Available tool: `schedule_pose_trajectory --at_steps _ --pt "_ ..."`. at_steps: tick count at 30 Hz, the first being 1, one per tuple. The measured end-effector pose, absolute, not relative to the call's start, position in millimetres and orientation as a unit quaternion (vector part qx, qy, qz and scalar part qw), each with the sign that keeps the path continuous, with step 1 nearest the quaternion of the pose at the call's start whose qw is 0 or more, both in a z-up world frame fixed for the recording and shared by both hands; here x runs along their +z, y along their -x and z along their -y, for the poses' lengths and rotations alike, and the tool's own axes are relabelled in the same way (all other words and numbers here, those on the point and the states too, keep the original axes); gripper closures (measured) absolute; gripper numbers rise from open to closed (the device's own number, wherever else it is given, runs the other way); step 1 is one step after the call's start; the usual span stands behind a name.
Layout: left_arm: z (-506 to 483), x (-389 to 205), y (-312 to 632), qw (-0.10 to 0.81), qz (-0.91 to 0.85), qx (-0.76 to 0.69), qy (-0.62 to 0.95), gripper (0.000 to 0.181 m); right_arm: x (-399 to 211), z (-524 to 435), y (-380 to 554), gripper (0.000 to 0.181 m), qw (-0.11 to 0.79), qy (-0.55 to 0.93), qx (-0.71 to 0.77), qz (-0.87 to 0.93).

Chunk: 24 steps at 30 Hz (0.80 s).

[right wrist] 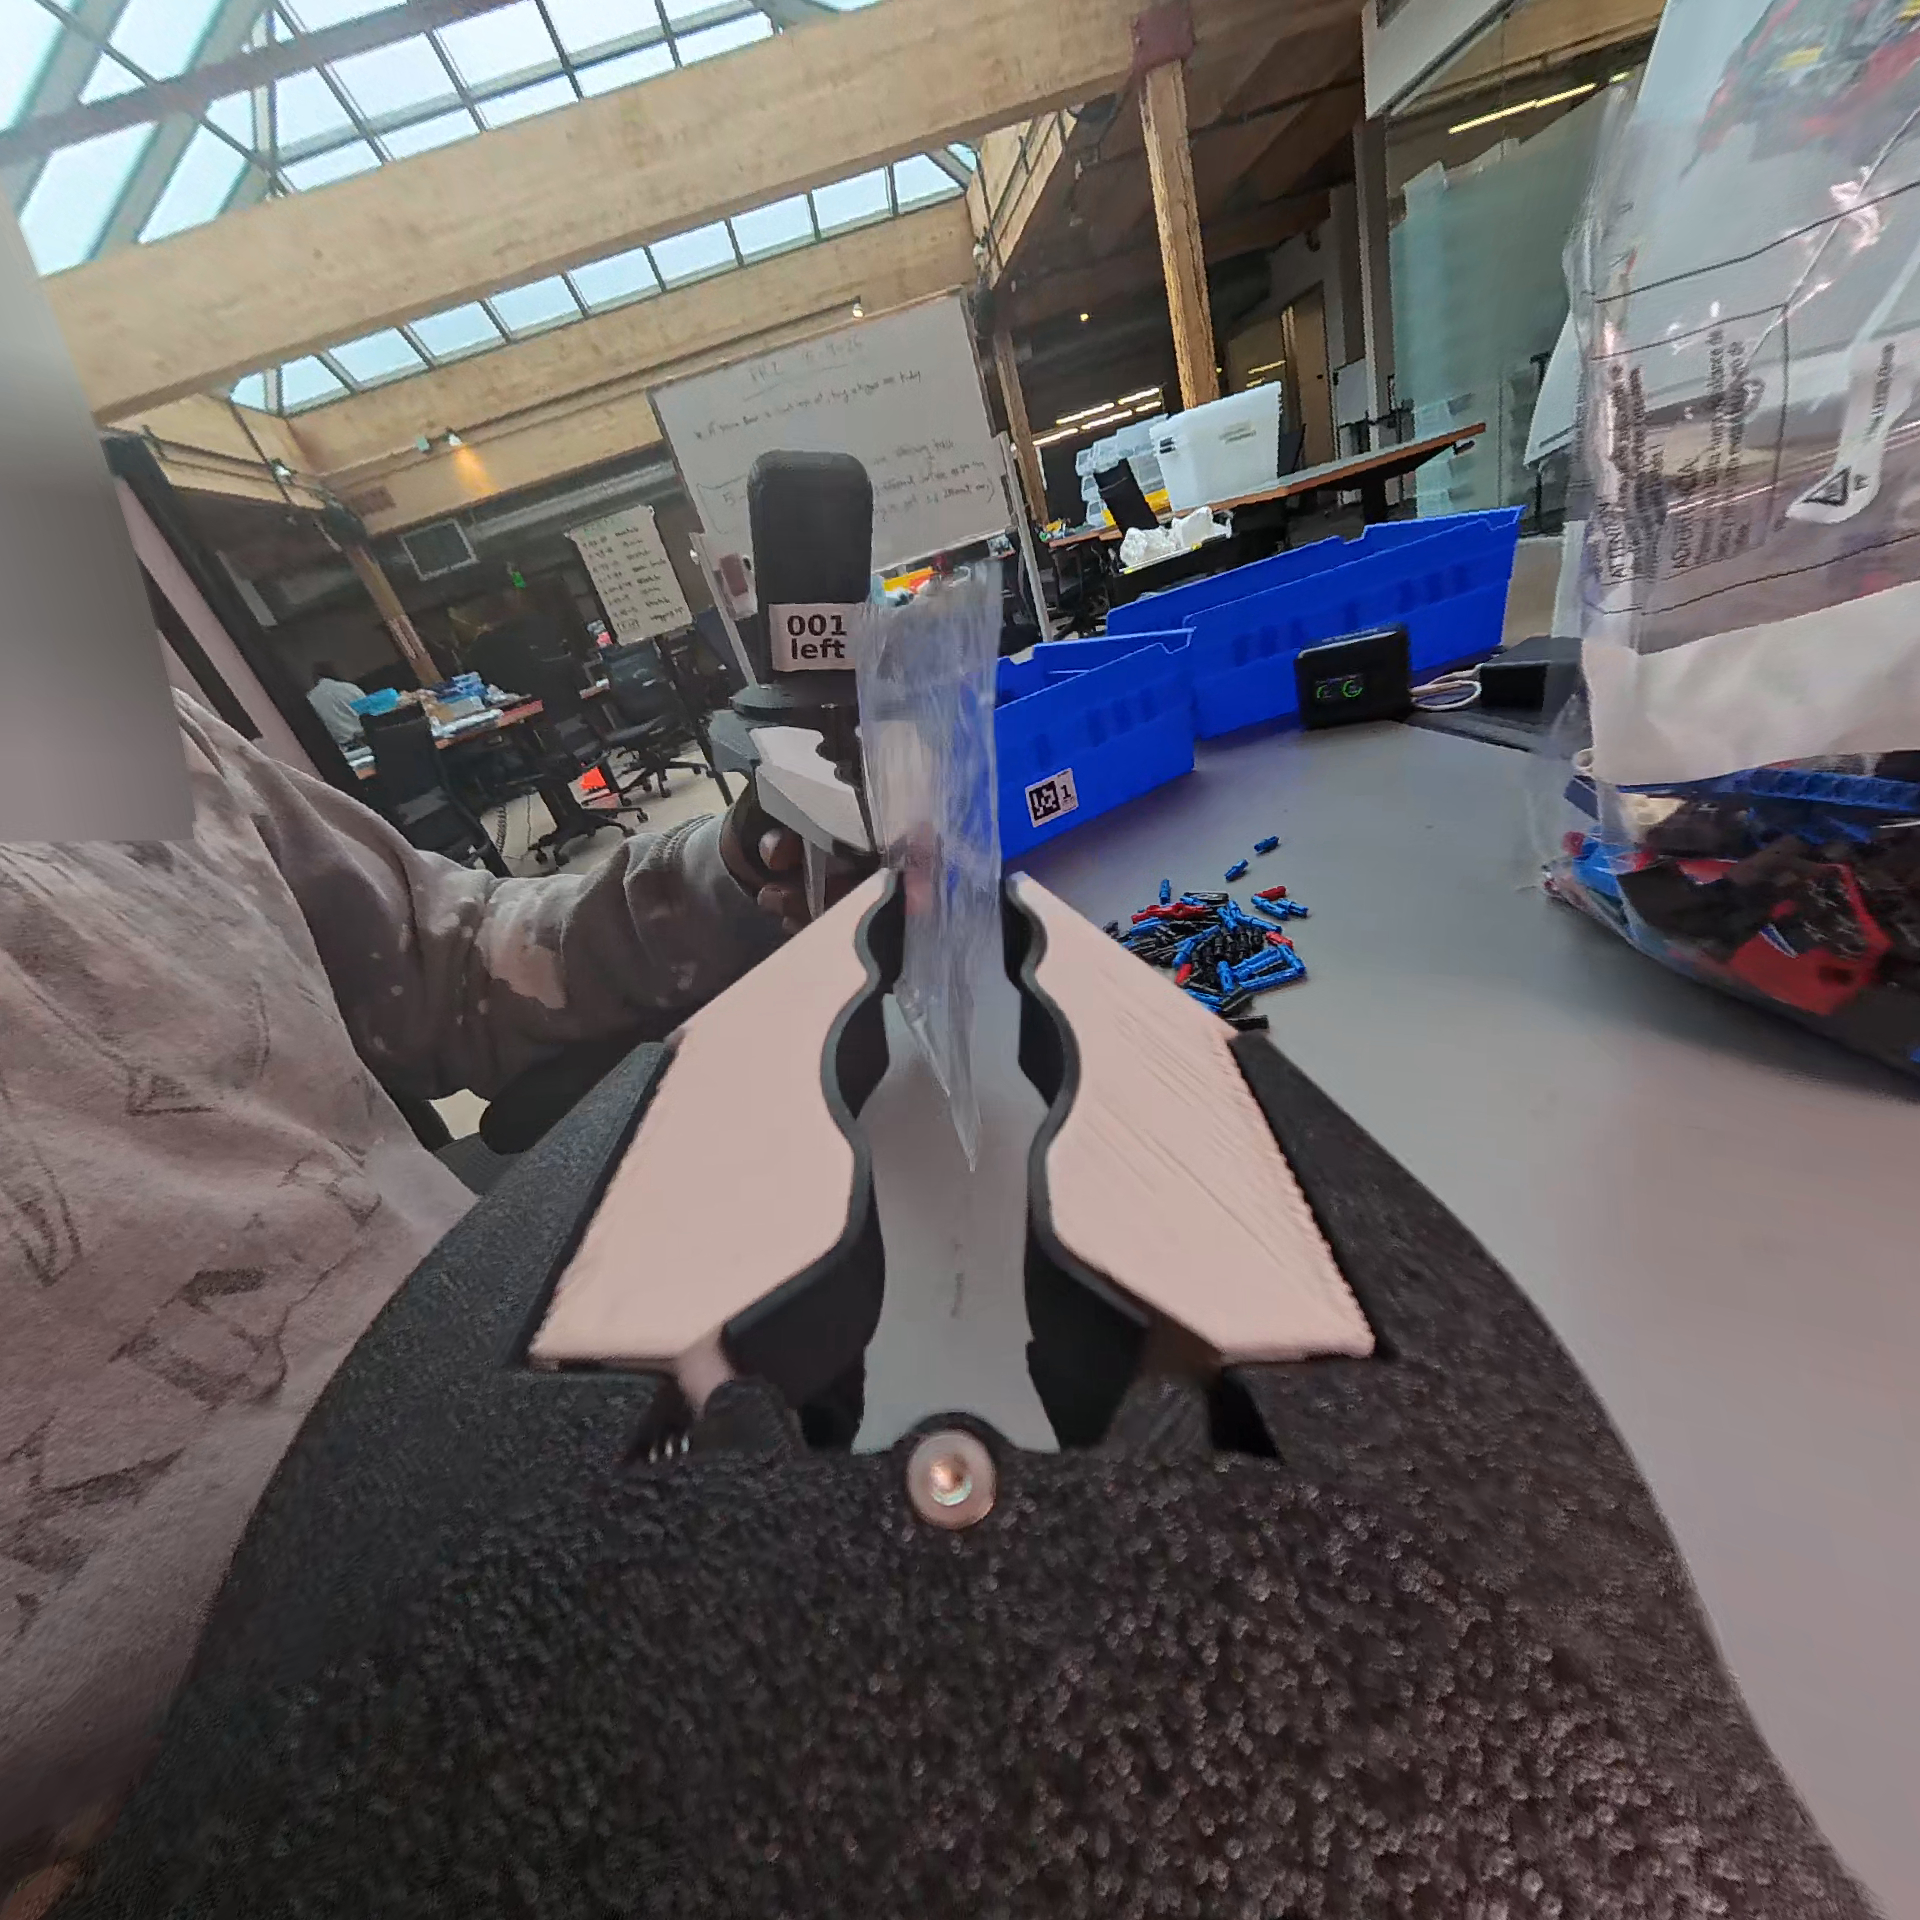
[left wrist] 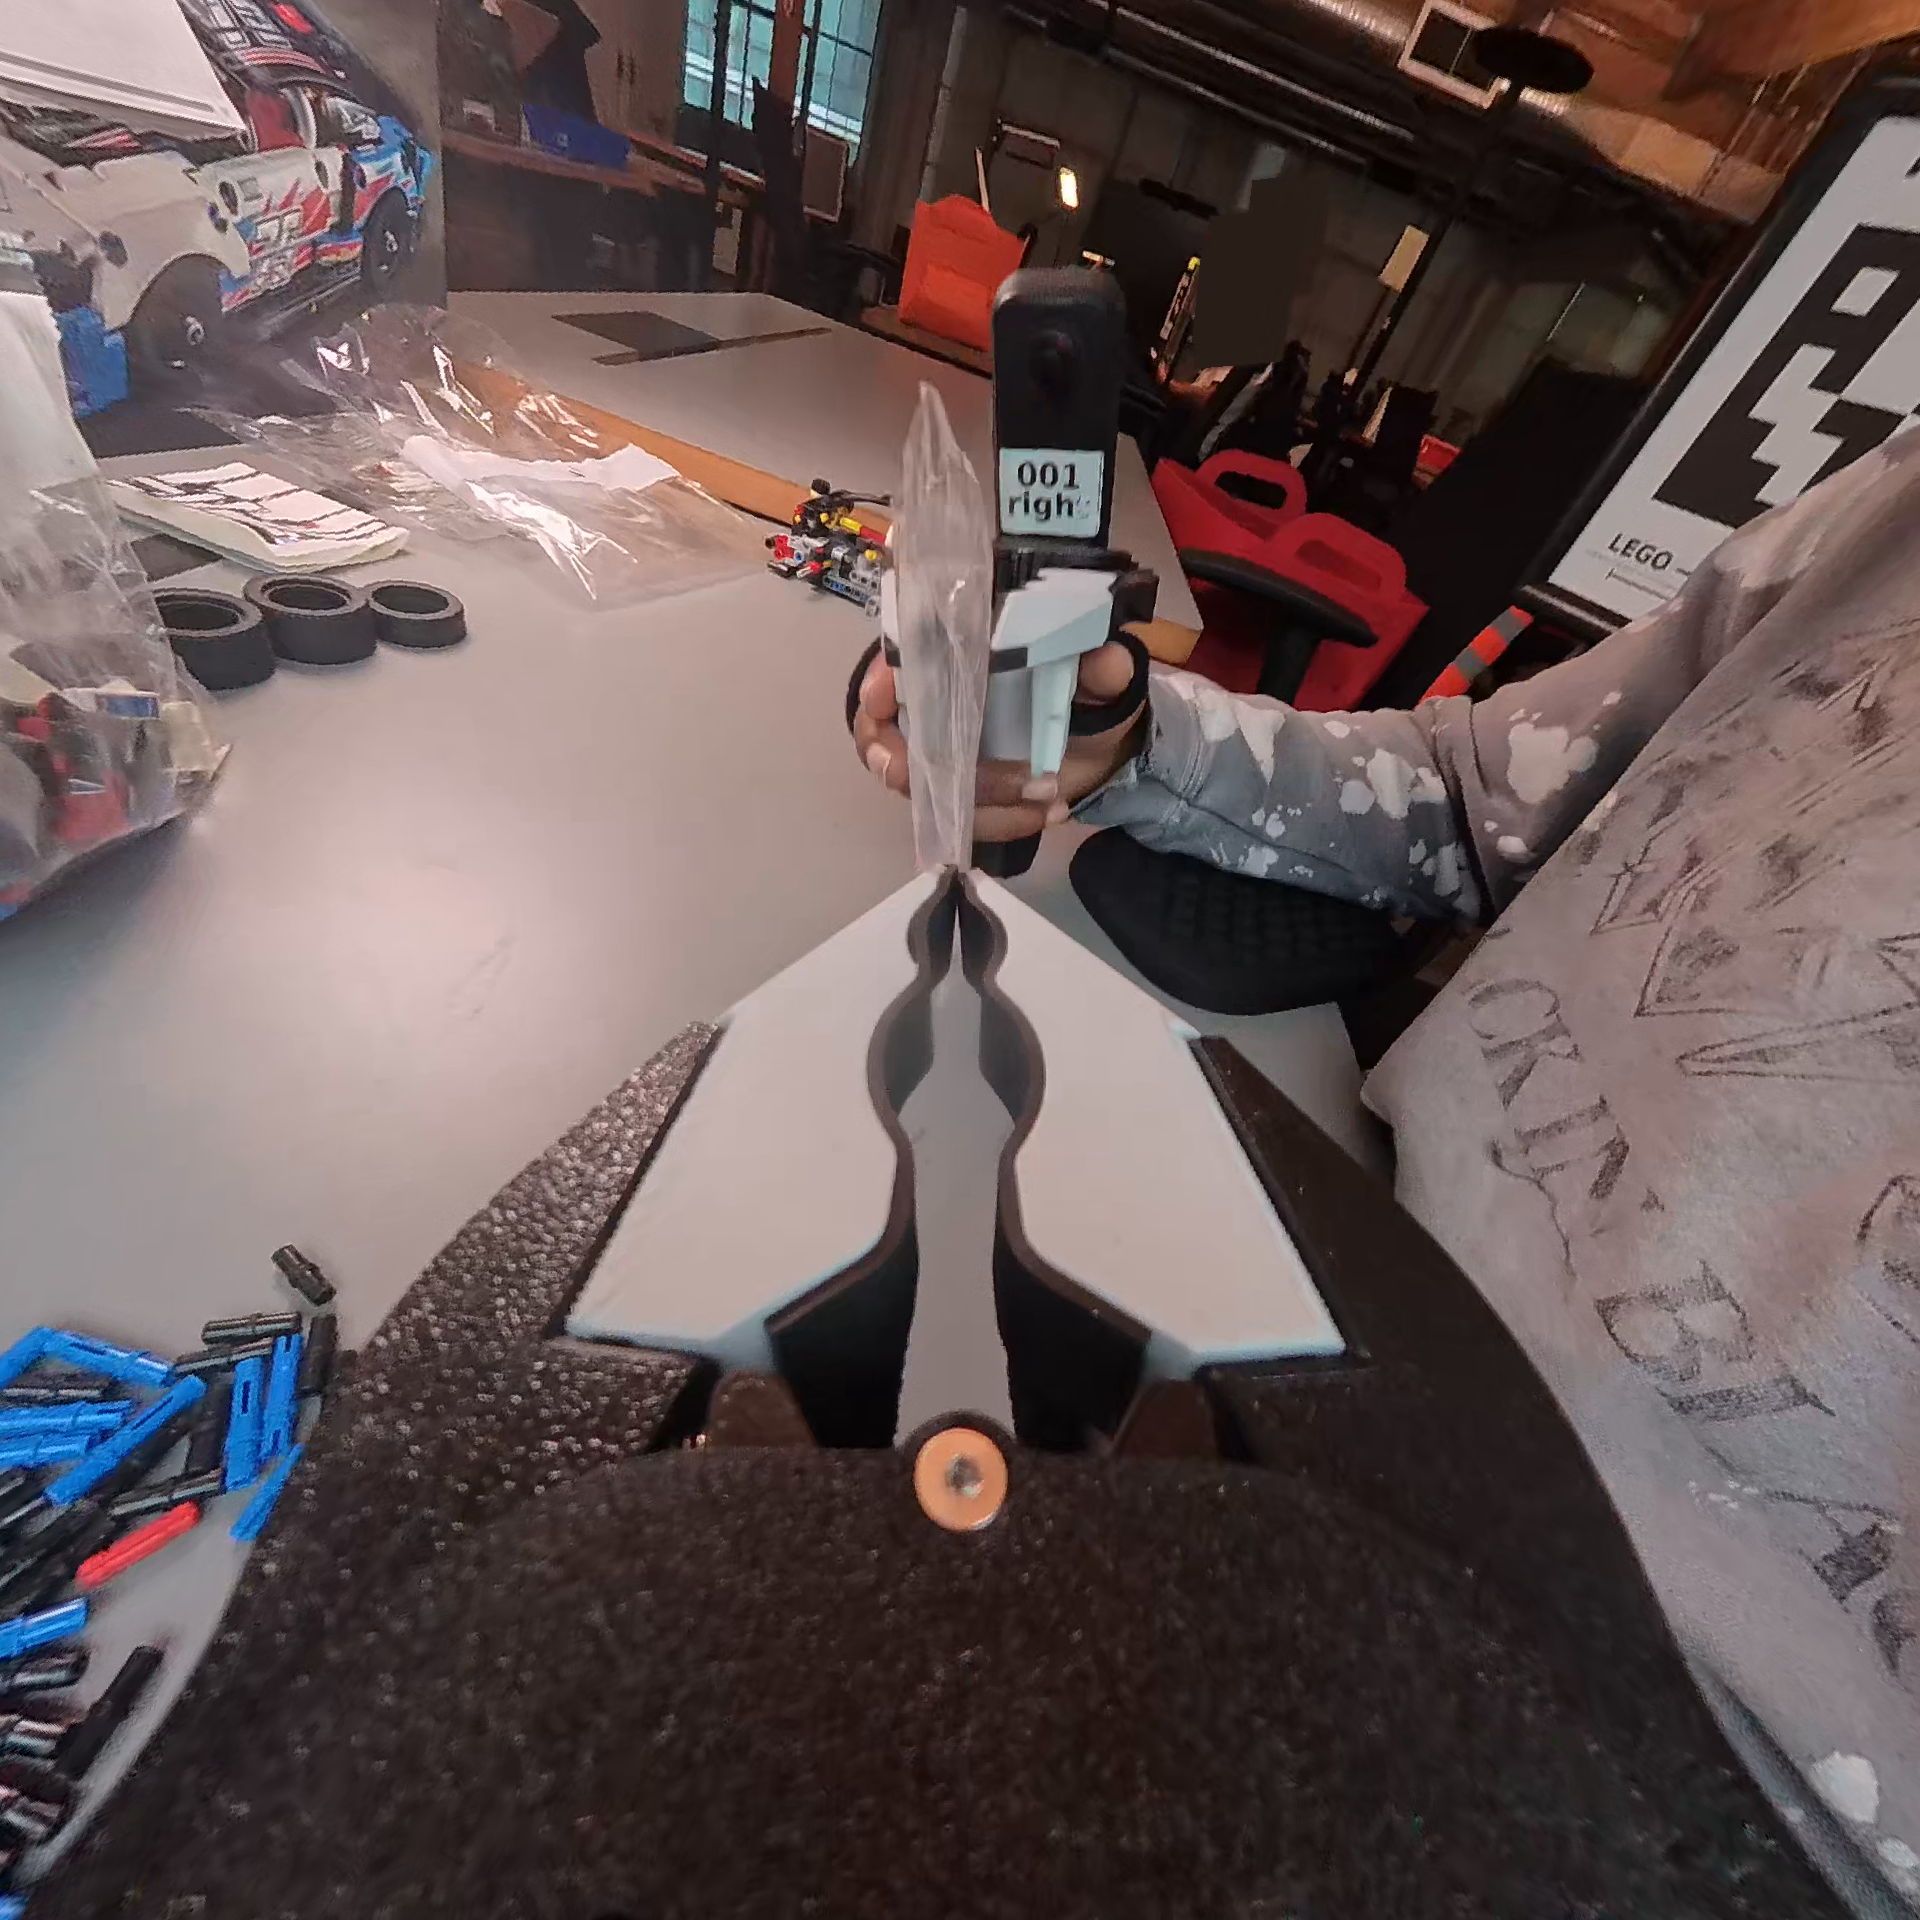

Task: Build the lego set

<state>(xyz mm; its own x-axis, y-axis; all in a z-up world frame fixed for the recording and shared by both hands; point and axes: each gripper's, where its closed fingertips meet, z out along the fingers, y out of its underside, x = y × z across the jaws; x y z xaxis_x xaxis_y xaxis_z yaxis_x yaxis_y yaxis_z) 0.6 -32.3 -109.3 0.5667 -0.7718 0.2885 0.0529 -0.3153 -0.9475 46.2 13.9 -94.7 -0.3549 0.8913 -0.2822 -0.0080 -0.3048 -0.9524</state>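
Observation:
My left gripper (left wrist: 956, 878) is shut on the lower edge of a small clear plastic bag (left wrist: 940, 623) and holds it upright above the grey table (left wrist: 468, 883). The bag looks empty. In the right wrist view the same bag (right wrist: 940, 769) hangs between the fingers of my right gripper (right wrist: 948, 883), which stand apart and do not pinch it. The right gripper also shows just behind the bag in the left wrist view (left wrist: 1023, 634), and the left gripper shows in the right wrist view (right wrist: 821, 800). A pile of blue, black and red Lego pins (right wrist: 1216, 940) lies on the table, also in the left wrist view (left wrist: 114, 1455).
A big bag of Lego parts (right wrist: 1756, 894) stands at the right. Three black tyres (left wrist: 312, 613), a small part-built model (left wrist: 831, 545), torn clear bags (left wrist: 499, 468), a sticker sheet (left wrist: 260, 509) and the set's box (left wrist: 208, 177) lie farther off. Blue bins (right wrist: 1247, 665) stand behind. The left gripper's tips are roughly 8 cm from the right gripper's.

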Motion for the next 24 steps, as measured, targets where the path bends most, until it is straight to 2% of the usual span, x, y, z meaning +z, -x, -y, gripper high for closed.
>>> schedule_pose_trajectory --at_steps 2,5,6,13,16,24 --pt "31.3 -118.3 0.3 0.521 -0.267 -0.360 0.727 0.181 -86.6 -22.8 -51.8 0.157 0.363 0.456 0.643 0.497" --pt "33.0 -130.2 -1.3 0.509 -0.292 -0.322 0.743 0.181 -61.4 -31.6 -61.7 0.181 0.434 0.438 0.568 0.545" --pt "32.8 -135.3 -1.8 0.505 -0.302 -0.305 0.749 0.181 -57.4 -25.9 -62.3 0.181 0.436 0.427 0.538 0.581" --pt "38.5 -151.4 -12.2 0.487 -0.356 -0.246 0.759 0.181 -82.0 5.9 -42.8 0.181 0.343 0.377 0.344 0.789" --pt "40.4 -152.1 -13.3 0.486 -0.361 -0.236 0.760 0.181 -98.1 13.0 -41.3 0.181 0.275 0.376 0.321 0.825" --pt "45.5 -156.4 -10.3 0.485 -0.372 -0.216 0.761 0.181 -122.7 21.1 -48.6 0.181 0.185 0.395 0.317 0.842"
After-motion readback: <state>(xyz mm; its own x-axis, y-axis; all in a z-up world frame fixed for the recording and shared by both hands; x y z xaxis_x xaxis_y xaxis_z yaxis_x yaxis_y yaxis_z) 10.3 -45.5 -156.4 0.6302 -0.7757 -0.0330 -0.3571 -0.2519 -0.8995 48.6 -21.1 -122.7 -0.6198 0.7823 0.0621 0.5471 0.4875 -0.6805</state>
